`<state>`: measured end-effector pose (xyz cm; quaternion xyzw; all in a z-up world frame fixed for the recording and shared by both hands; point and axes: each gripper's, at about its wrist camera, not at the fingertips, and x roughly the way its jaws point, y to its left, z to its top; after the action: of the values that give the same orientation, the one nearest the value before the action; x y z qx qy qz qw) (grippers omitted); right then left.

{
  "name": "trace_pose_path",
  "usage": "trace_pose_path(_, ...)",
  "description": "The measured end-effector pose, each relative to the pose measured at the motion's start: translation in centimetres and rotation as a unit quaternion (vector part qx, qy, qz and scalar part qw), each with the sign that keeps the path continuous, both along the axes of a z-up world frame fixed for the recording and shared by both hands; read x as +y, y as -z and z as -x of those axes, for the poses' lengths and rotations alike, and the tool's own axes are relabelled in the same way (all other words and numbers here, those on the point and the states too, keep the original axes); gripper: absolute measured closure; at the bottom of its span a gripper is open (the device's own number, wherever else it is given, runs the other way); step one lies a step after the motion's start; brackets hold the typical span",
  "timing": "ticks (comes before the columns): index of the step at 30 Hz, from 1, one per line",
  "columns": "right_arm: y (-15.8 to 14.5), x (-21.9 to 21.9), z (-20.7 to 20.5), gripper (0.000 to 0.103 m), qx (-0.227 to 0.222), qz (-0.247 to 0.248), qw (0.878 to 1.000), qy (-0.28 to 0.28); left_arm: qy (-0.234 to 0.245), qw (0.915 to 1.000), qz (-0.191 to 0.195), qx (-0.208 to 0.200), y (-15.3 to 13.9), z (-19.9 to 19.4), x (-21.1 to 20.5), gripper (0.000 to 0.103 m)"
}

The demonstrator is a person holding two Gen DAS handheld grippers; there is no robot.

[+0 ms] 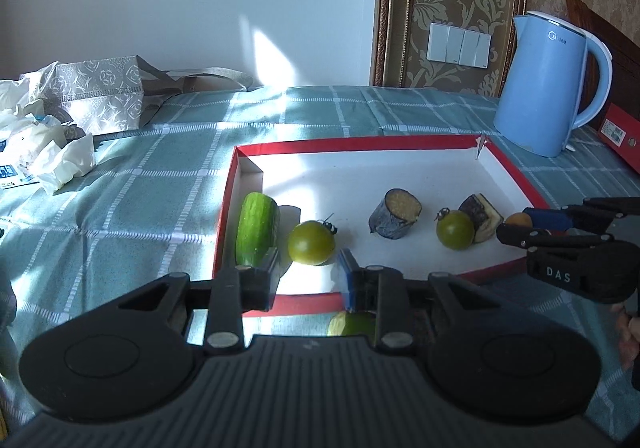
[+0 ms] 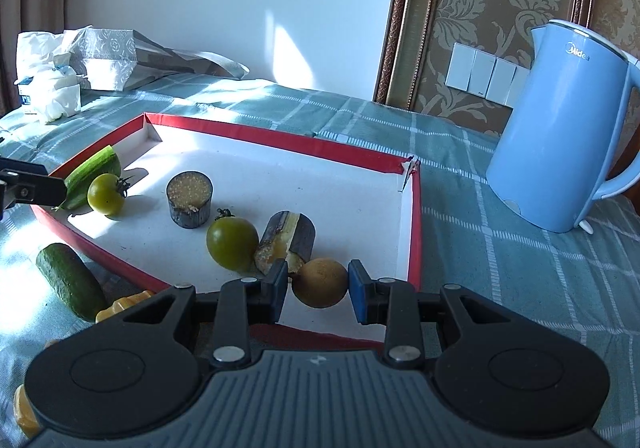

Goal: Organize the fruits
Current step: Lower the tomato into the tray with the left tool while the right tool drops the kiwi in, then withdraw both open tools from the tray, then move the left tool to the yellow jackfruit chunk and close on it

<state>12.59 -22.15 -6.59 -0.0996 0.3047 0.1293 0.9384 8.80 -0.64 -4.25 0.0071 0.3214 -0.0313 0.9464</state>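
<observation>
Round fruit: I had a small yellow-brown fruit (image 2: 320, 282) clamped in my right tongs (image 2: 318, 287), one pad on each side, held over the near right corner of the tray.
Right tongs: closed on that fruit; in the left wrist view they (image 1: 516, 226) came in from 3 o'clock with the fruit (image 1: 519, 219) at their tips.
Left tongs: the left tongs (image 1: 308, 272) stood at their narrowest with nothing between the pads, over the tray's near rim; the left-hand green tomato (image 1: 311, 242) lay just beyond the tips, untouched.
Tray: the red-rimmed white tray (image 2: 416, 224) lay on the counter, holding most of the produce.
Inside the tray: a half cucumber (image 1: 256, 228) lay at 9 o'clock against the left wall, the first tomato beside it; an upright eggplant chunk (image 2: 189, 199) stood near the middle; a second green tomato (image 2: 232, 242) touched a tilted eggplant piece (image 2: 289, 239) at 3 o'clock of it.
Outside the tray: a whole cucumber (image 2: 71, 280) lay on the checked cloth (image 2: 500, 268) at 8 o'clock of the tray, a yellow piece (image 2: 124, 304) beside its near end.
Farther out: a blue kettle (image 2: 560, 128) stood at 2 o'clock; a patterned bag (image 1: 100, 94) and crumpled tissues (image 1: 60, 160) sat at 10 o'clock.
</observation>
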Motion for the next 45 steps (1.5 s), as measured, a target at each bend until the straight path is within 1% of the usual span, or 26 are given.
trace_pose_path(3,0.3,0.2,-0.1,0.071,0.008,0.0,1.0,0.001,-0.005,0.9999,0.002,0.015,0.6,1.8,0.8,0.076)
trace_pose_path(6,0.2,0.3,0.0,0.07,0.004,0.001,1.0,0.002,-0.004,0.9997,-0.006,0.023,1.3,3.4,1.1,0.076)
trace_pose_path(7,-0.1,0.3,0.3,0.069,-0.005,-0.001,1.0,0.006,-0.003,0.9996,-0.005,0.027,1.5,3.8,1.1,0.076)
trace_pose_path(8,-0.5,0.2,0.8,0.062,-0.018,-0.001,1.0,0.012,-0.001,0.9995,-0.007,0.03,1.6,4.1,1.1,0.076)
trace_pose_path(9,-0.9,0.0,1.3,0.058,-0.031,-0.001,0.999,0.016,0.001,0.9995,-0.01,0.03,1.7,4.4,1.0,0.076)
trace_pose_path(11,-2.0,-0.3,2.5,0.036,-0.058,-0.01,0.998,0.018,0.006,0.9994,-0.011,0.032,1.9,4.9,0.7,0.076)
trace_pose_path(12,-2.3,-0.3,3.0,0.034,-0.065,-0.011,0.998,0.017,0.011,0.9993,-0.007,0.036,1.9,5.1,0.6,0.076)
trace_pose_path(14,-2.9,-0.2,3.9,0.034,-0.07,-0.007,0.997,0.018,0.022,0.9991,-0.007,0.035,2.0,5.7,0.3,0.075)
trace_pose_path(18,-3.7,-1.1,7.2,0.034,-0.072,-0.028,0.997,0.025,0.043,0.9982,-0.004,0.041,2.2,6.6,-0.4,0.075)
trace_pose_path(22,-2.6,-1.9,10.6,0.034,-0.049,-0.018,0.998,0.025,0.063,0.997,-0.001,0.045,2.3,7.3,-1.3,0.075)
trace_pose_path(26,-1.1,-2.5,13.3,0.035,-0.019,-0.011,0.999,0.037,0.077,0.996,-0.007,0.045,2.5,7.9,-2.2,0.071)
trace_pose_path(29,-0.6,-2.9,14.6,0.034,-0.01,-0.006,0.999,0.043,0.083,0.9953,-0.001,0.049,2.6,7.9,-2.5,0.071)
trace_pose_path(34,-0.2,-3.2,15.5,0.035,-0.002,-0.002,0.999,0.052,0.101,0.994,0.006,0.041,2.1,8.5,-3.3,0.071)
trace_pose_path(38,-0.3,-3.1,15.8,0.034,-0.005,-0.001,0.999,0.054,0.105,0.9937,0.014,0.038,1.7,8.9,-3.8,0.064)
trace_pose_path(42,-0.4,-2.9,15.9,0.034,-0.005,0.0,0.999,0.051,0.113,0.9928,0.012,0.037,1.8,9.3,-5.2,0.047)
trace_pose_path(45,-0.5,-2.7,16.0,0.034,-0.007,0.002,0.999,0.046,0.118,0.9921,0.012,0.041,2.3,9.5,-6.2,0.046)
